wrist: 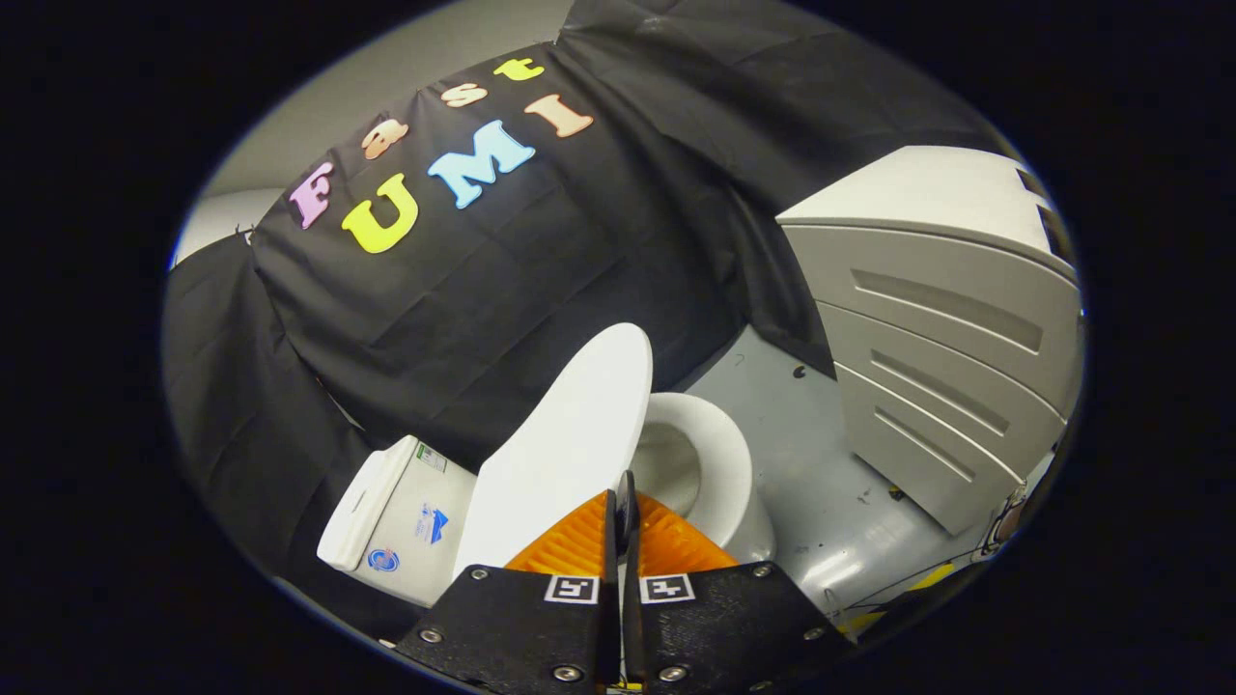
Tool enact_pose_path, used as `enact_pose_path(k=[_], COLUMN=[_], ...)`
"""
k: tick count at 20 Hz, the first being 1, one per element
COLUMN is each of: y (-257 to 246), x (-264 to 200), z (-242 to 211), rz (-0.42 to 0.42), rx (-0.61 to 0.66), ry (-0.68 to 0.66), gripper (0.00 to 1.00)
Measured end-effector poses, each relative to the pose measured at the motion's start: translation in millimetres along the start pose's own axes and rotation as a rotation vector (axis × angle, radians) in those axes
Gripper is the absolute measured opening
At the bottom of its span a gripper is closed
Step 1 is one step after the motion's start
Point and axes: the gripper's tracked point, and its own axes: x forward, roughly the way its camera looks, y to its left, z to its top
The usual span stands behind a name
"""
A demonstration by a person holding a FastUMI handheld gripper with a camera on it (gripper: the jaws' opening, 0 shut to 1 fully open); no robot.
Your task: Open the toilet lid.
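Black cloth hangs behind a small white toilet (719,483) standing on a grey floor (821,454), and its lid (570,444) is already swung well up off the bowl, tilted back toward the tank (396,521). The gripper (626,502) has its two fingers drawn tight together, and the lid's edge seems to sit right at their tips; I cannot tell for sure whether a thin rim is pinched between them or they are simply closed against it. That lid looks like a stiff, smooth plastic shell, light enough to tip with little effort but slick, so I'd judge the front rim the sensible place to hold, easing it back rather than letting it slap the tank. Just beyond the fingers the bowl lies open, and nothing can be made out inside it. Off to the side, well apart, stands a pale cabinet (946,328) with its drawers closed.
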Motion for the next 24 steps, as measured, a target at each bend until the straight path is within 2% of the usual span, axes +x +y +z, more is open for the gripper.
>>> enact_pose_path(k=[3, 8, 12, 16, 20, 24], y=[12, 45, 64, 89, 111, 146], x=[-4, -14, -21, -27, -34, -40], z=[10, 32, 41, 50, 57, 67], rz=[-0.017, 0.022, 0.010, 0.029, 0.019, 0.024], rx=[-0.124, -0.151, -0.266, -0.301, -0.419, -0.449], ry=[0.000, -0.042, -0.059, -0.083, -0.111, -0.139], gripper=[0.01, 0.01, 0.01, 0.01, 0.01, 0.01])
